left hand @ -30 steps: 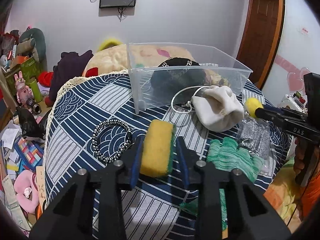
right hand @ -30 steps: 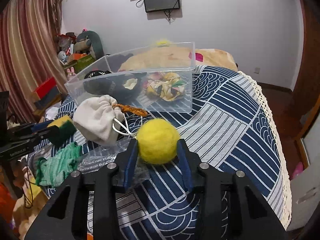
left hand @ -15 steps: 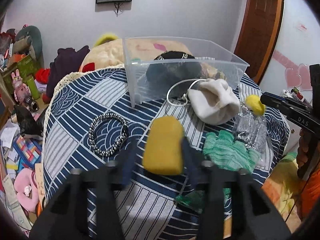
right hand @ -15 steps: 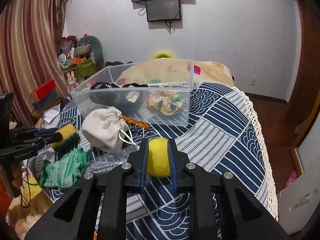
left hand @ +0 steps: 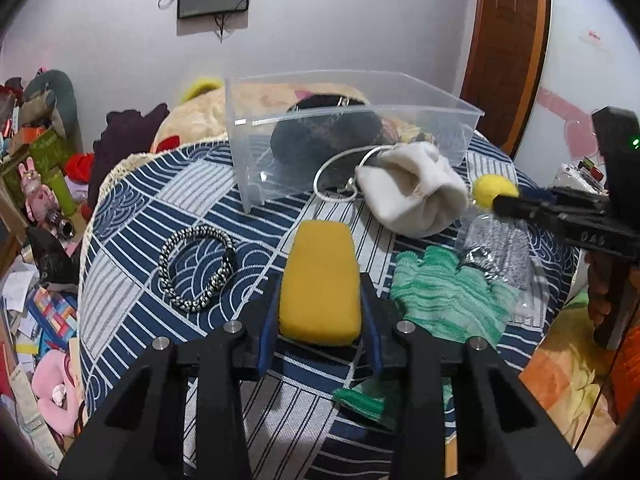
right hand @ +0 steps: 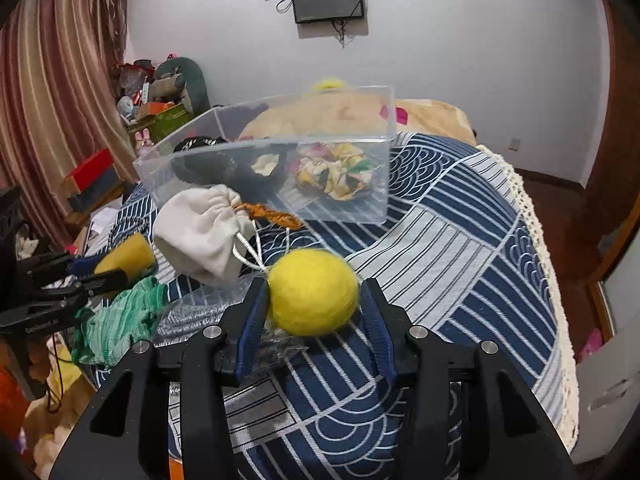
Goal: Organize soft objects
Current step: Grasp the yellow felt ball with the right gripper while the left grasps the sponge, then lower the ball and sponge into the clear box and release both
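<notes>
On the bed's blue patterned cloth (right hand: 460, 240) we count one clear bin (left hand: 352, 120), one white pouch (left hand: 412, 196), one green glove (left hand: 444, 300), one braided bracelet (left hand: 196, 268), one crinkly plastic bag (left hand: 500, 248), one sponge (left hand: 320, 288) and one ball (right hand: 314, 292).

Our left gripper (left hand: 320, 320) has the sponge between its blue pads, both pressed against its flanks; the sponge is a yellow, rounded block of foam, in front of the bin and between bracelet and glove. Our right gripper (right hand: 316, 312) stands around the ball, a fuzzy yellow felt sphere. Its left pad touches the ball, while a narrow gap shows at the right one, so we cannot tell whether it grips. The ball sits in front of the bin, just beside the pouch's cord.

Inside the hard-walled bin lie a dark furry thing (right hand: 224, 168) and a floral cloth bundle (right hand: 340, 172). The pouch leans against the bin's front wall.
</notes>
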### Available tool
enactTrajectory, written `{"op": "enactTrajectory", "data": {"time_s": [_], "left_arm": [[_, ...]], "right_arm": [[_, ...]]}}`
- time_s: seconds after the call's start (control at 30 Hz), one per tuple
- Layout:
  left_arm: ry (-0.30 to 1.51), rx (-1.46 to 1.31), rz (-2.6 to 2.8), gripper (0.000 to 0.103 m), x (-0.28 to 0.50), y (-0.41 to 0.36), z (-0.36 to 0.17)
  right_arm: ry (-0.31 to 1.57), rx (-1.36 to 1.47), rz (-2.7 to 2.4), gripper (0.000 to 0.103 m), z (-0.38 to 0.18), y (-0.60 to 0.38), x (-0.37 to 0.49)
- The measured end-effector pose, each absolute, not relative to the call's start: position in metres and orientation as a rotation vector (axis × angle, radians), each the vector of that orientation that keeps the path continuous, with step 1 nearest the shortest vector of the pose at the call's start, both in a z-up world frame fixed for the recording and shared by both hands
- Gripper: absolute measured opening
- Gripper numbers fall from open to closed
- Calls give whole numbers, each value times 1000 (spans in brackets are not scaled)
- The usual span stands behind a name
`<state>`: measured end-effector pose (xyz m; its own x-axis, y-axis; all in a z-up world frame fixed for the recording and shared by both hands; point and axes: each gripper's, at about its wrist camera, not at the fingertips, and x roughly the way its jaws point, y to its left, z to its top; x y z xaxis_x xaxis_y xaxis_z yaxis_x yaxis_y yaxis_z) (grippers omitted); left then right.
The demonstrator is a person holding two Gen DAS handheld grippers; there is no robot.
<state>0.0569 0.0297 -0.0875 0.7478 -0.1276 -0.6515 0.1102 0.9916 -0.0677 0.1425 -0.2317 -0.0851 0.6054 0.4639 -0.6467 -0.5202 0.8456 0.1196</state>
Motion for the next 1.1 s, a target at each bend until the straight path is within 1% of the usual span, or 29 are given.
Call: {"op": "enactTrajectory", "data": {"time_s": [0.07, 0.13, 0.57, 0.8, 0.97, 1.1], "left_arm": [[690, -27, -124, 36, 54, 30, -81], [664, -31, -116, 36, 51, 32, -74], [493, -110, -32, 36, 68, 58, -15], [470, -111, -1, 36, 91, 58, -1], [452, -139, -6, 36, 109, 61, 5], [472, -134, -4, 36, 125, 60, 2]], "right_arm": [[722, -91, 567, 41, -87, -229, 141], [703, -90, 564, 40, -85, -229, 137], [540, -83, 529, 40, -35, -230, 137], [452, -76, 516, 40, -10, -221, 148], [435, -62, 497, 40, -3, -218, 162], [454, -73, 484, 40, -7, -210, 177]]}}
